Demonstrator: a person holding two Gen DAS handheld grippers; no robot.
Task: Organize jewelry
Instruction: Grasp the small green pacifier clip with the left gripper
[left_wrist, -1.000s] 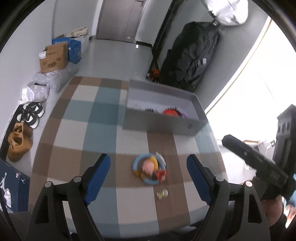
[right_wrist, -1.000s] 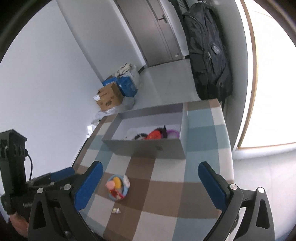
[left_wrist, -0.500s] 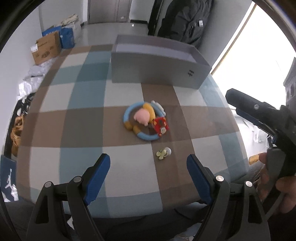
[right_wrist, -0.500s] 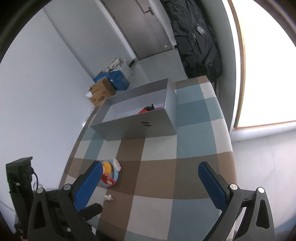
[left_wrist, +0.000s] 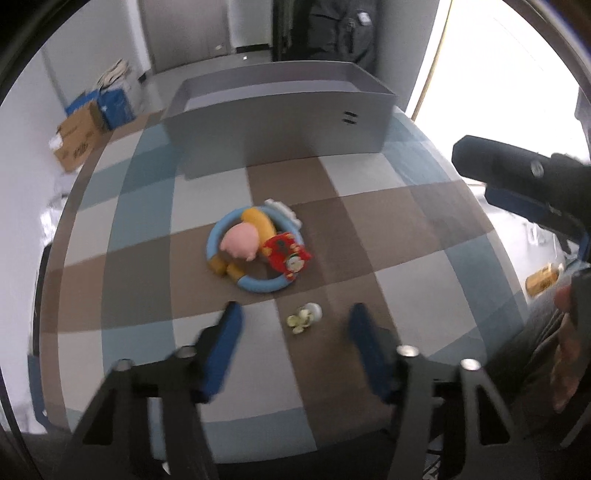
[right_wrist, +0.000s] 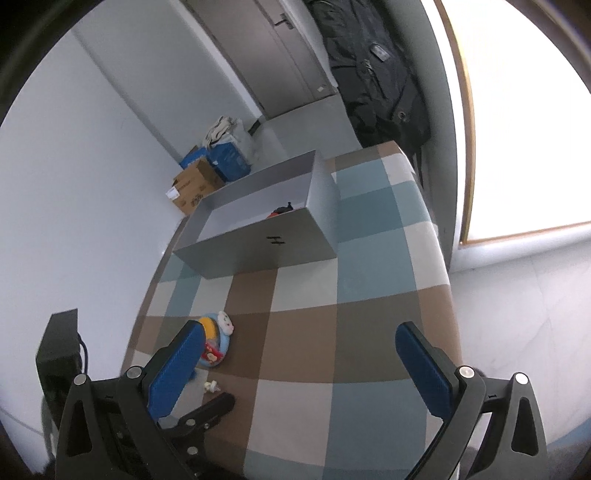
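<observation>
A: What is seen nearest the left gripper (left_wrist: 295, 314)?

B: A small pale flower charm (left_wrist: 304, 316) is framed between its blue pads (left_wrist: 229, 347), lying flat on the checked tablecloth (left_wrist: 388, 229). The jaws are closing; the charm is not yet touched by either pad.

A: And the right gripper (right_wrist: 299, 354)?

B: It is held spread wide over a brown square of the cloth, with nothing between its pads. The left gripper's black finger is seen low in that view, just beside the charm (right_wrist: 212, 386).

A: What is found just beyond the charm?

B: A blue ring (left_wrist: 255, 254) is laid flat on the cloth, strung with a pink figure, a yellow piece, a red tag and a white piece at its far edge. It is set near the charm, not touching it.

A: Farther back?

B: A grey box (left_wrist: 280, 125) is placed at the far end of the table, open at the top; something red and black is glimpsed inside from the right view. Behind it, on the floor, a cardboard carton (left_wrist: 75, 142) and a blue one are stacked by the wall, and a black bag (right_wrist: 373, 70) is hung beside a grey door.
</observation>
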